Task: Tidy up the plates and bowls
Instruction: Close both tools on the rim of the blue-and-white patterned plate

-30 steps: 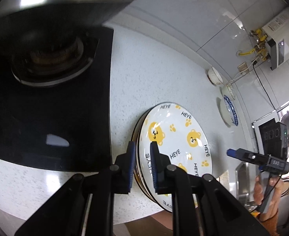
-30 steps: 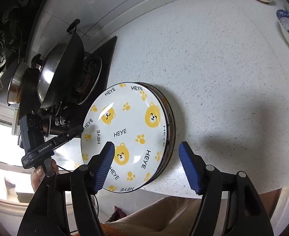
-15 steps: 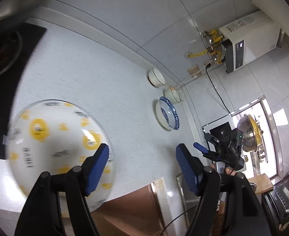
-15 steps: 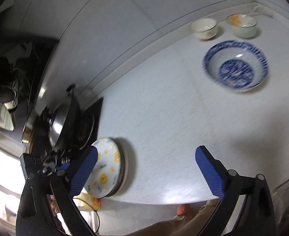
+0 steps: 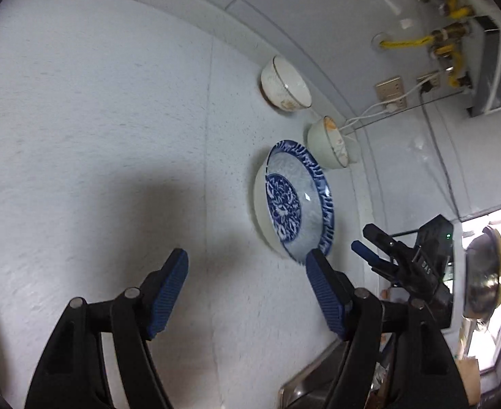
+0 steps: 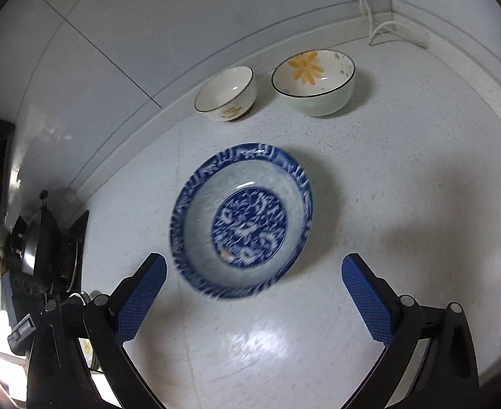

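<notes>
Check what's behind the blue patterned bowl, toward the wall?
Behind the blue patterned bowl stand two small bowls: a plain white bowl and a bowl with an orange flower. Both look empty. Their far sides are hidden.

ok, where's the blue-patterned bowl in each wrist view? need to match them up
Left wrist: blue-patterned bowl right of centre, seen edge-on, just above the right fingertip.
Right wrist: same bowl at picture centre, seen from above, between and beyond the open fingers.
Shared landmark: two small white bowls beyond it near the wall, one with an orange flower inside.
</notes>
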